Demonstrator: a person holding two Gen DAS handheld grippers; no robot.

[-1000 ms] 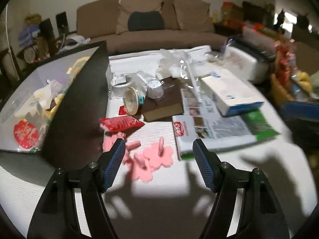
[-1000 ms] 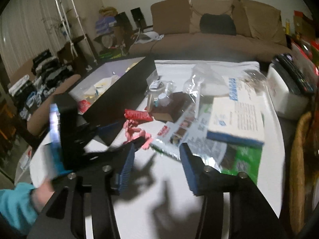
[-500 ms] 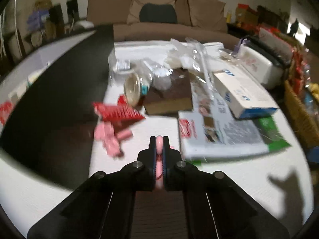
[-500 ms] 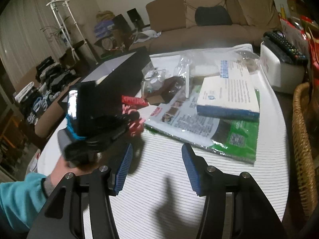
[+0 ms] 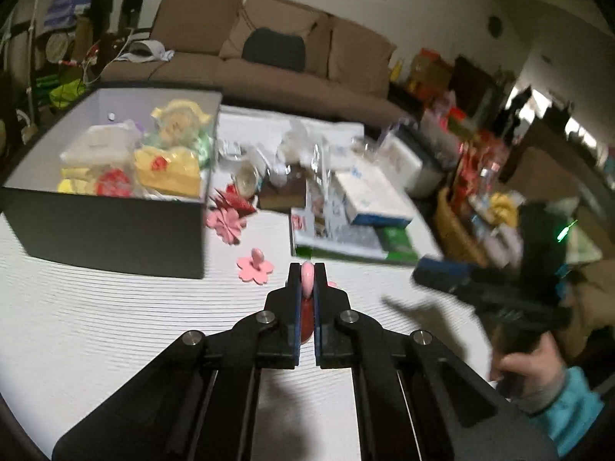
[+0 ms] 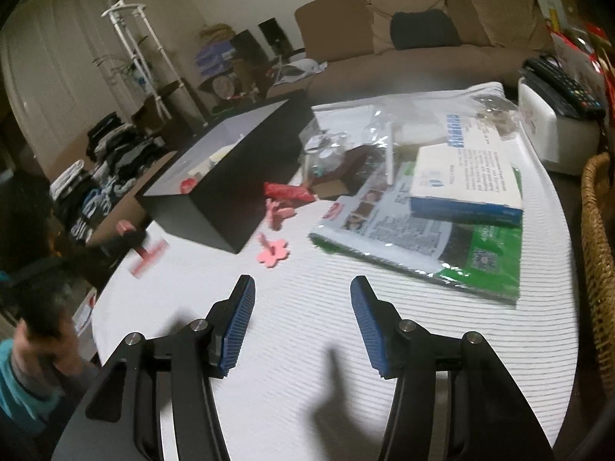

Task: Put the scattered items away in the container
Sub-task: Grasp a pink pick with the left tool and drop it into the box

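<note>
My left gripper [image 5: 307, 272] is shut on the peg of a pink flower piece [image 5: 307, 288] and holds it above the white table. The black box [image 5: 107, 230] stands to its left, open, with yellow, white and red items inside. A single pink flower piece [image 5: 255, 265] lies on the table near the box corner, with more pink pieces [image 5: 226, 224] and a red packet [image 5: 234, 199] behind it. My right gripper [image 6: 303, 282] hovers open and holds nothing, a short way from that same flower piece [image 6: 273, 251]. In the right wrist view the left gripper [image 6: 130, 238] is a blur beside the box [image 6: 230, 196].
A bagged newspaper [image 6: 423, 238] with a white and blue carton [image 6: 469, 176] on it fills the table's right half. Clear bags and a brown box [image 6: 346, 165] sit behind the pink pieces. A wicker basket [image 6: 599, 249] stands at the right edge, a white appliance [image 6: 557, 134] beyond.
My left gripper closed on a pink flower piece, then lifted it up and back from the pile, so the box's inside now shows. My right gripper drifted slightly and stays open.
</note>
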